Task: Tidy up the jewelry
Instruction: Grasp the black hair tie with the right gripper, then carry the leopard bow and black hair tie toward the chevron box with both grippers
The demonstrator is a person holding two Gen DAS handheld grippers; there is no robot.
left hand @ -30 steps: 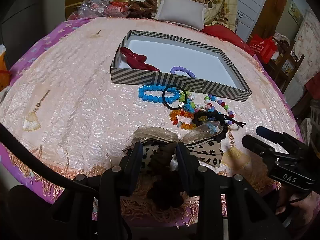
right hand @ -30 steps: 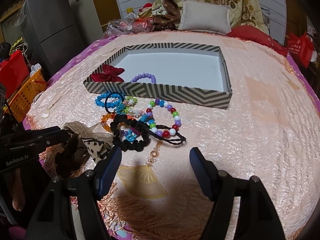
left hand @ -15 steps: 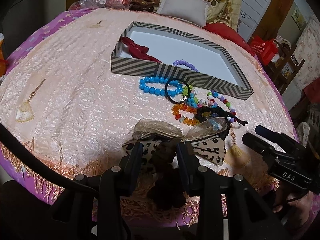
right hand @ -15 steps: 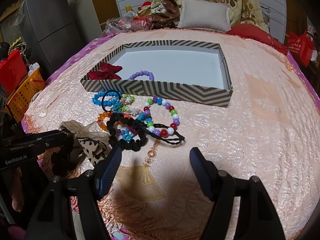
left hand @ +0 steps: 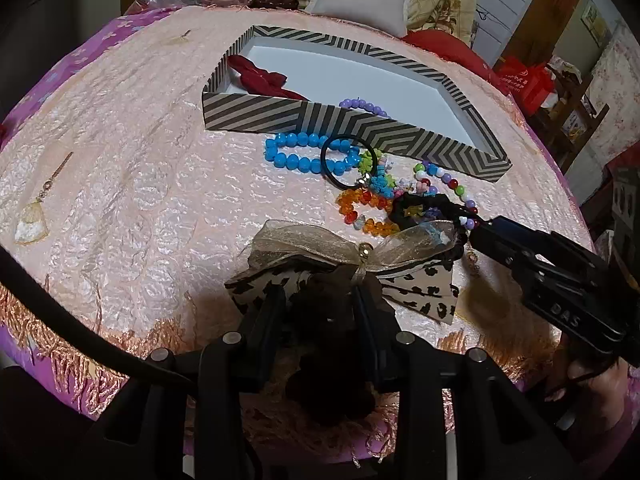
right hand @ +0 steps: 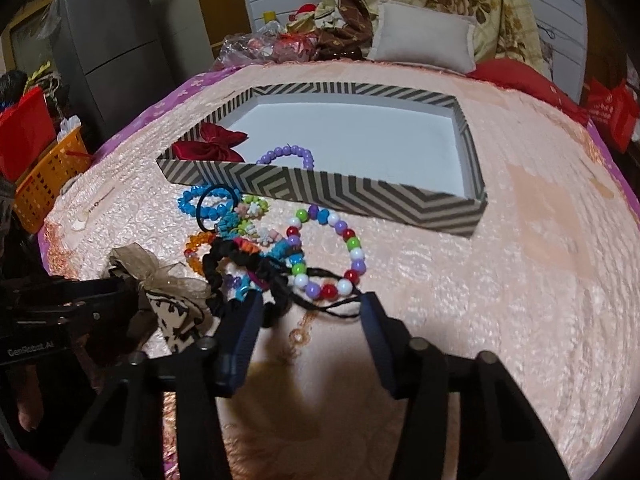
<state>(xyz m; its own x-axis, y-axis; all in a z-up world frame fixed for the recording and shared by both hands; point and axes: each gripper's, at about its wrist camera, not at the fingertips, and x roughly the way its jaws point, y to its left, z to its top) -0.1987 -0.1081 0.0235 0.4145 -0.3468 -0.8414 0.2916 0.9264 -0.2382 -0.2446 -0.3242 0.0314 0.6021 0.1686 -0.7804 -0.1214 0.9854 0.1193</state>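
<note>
Left gripper clamped on dark brown scrunchie; right gripper closing, black cord between pads.
Beyond: leopard bow, loose bead bracelets, then striped box holding red bow and purple bracelet.

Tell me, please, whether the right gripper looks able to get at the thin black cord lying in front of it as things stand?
Probably yes: the right gripper is closing, and the black cord lies between its fingers with nothing over it.

Purple bracelet half-hidden (behind box wall)
</note>
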